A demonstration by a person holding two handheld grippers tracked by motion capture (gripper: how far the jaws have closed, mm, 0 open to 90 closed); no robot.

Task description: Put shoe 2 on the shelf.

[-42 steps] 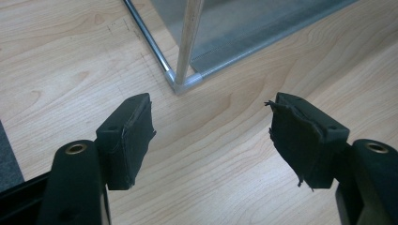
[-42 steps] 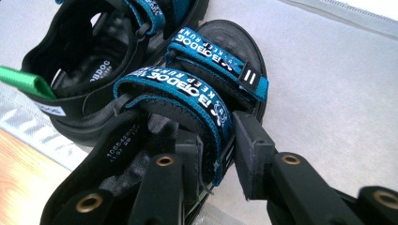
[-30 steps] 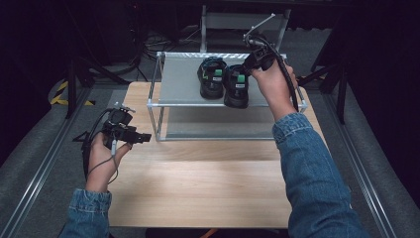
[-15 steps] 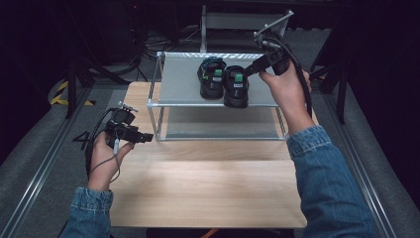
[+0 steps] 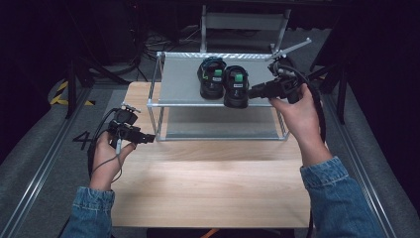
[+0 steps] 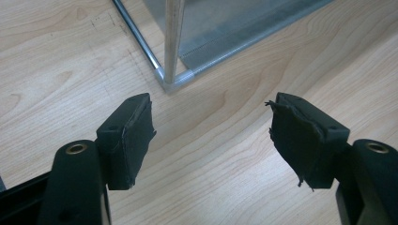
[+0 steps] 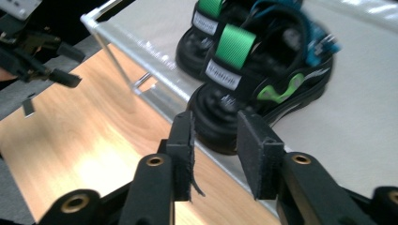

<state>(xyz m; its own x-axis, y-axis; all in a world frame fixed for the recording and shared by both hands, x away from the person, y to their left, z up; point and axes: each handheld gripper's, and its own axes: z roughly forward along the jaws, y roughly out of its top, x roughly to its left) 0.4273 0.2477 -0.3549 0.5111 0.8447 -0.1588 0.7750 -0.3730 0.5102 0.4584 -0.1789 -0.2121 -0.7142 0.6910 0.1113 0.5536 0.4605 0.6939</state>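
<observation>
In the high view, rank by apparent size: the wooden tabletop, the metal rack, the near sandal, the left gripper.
1. wooden tabletop
2. metal rack
3. and 4. near sandal and left gripper: they look alike in size, so I leave them unranked.

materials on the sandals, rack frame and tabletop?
Sandals: black, probably rubber or foam soles with woven-looking green straps, matte. Rack frame: silvery metal tube, likely aluminium, with shiny glints; grey shelf sheet unclear. Tabletop: pale wood or wood-look laminate, grain lines, soft sheen.
</observation>
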